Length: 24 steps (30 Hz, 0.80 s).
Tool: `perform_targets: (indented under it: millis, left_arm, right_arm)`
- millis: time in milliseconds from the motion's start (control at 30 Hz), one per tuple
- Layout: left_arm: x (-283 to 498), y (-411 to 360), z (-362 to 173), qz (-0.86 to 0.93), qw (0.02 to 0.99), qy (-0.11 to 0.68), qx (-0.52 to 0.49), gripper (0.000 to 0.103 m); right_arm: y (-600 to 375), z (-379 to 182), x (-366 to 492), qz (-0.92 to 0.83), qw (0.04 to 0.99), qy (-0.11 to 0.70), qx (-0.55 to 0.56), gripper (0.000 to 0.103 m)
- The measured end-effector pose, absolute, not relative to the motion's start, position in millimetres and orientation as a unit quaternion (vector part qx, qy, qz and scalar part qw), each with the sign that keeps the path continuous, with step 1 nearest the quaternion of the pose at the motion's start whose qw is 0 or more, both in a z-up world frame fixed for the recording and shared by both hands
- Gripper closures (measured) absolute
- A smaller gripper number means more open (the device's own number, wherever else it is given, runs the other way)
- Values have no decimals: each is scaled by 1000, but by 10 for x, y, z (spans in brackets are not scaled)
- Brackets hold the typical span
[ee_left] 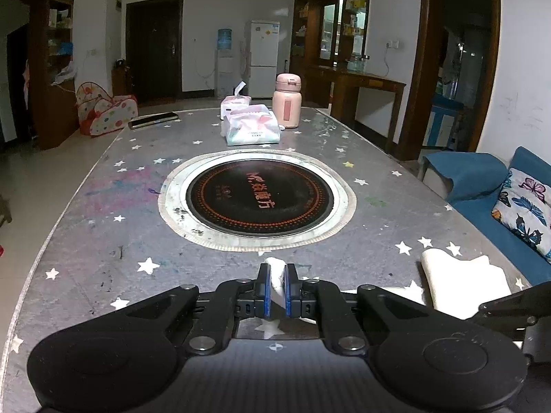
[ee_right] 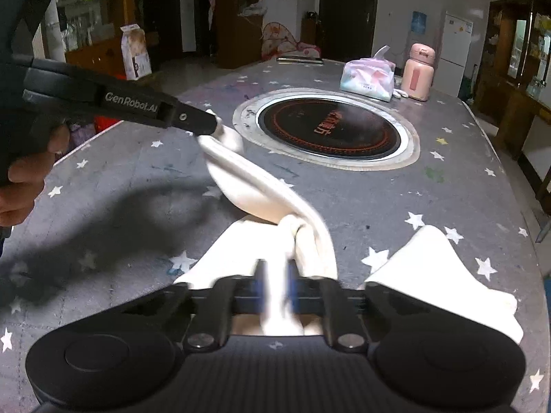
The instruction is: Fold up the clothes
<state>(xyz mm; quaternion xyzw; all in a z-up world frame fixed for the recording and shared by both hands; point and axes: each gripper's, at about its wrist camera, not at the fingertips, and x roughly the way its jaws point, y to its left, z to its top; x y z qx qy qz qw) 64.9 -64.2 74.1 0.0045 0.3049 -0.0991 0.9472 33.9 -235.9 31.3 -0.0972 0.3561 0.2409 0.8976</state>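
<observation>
A white garment [ee_right: 261, 186] lies on the grey star-patterned table [ee_right: 137, 179]. My left gripper [ee_left: 277, 277] is shut on one edge of the garment, which shows between its blue pads. In the right wrist view the left gripper [ee_right: 210, 124] holds that edge lifted above the table. My right gripper [ee_right: 275, 275] is shut on another bunched part of the garment near the table's front. The cloth hangs as a band between both grippers. More of the garment [ee_left: 461, 282] lies flat to the right.
A round black induction hob [ee_left: 260, 198] is set in the table's middle. Tissue packs [ee_left: 251, 125], a pink flask [ee_left: 287, 99] and a phone [ee_left: 153, 120] are at the far end. A blue sofa with a butterfly cushion [ee_left: 523, 210] stands right of the table.
</observation>
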Motion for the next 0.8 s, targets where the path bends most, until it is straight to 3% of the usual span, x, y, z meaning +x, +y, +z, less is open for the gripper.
perform_targets:
  millis: [433, 800]
  left_arm:
    - [391, -216, 834, -31, 955, 296, 2, 95]
    - [-352, 456, 1099, 81, 959, 273, 0, 96]
  right_arm:
    - [-3543, 993, -601, 137, 957, 255, -13, 97]
    - [-4359, 765, -1062, 2, 963, 268, 41, 97]
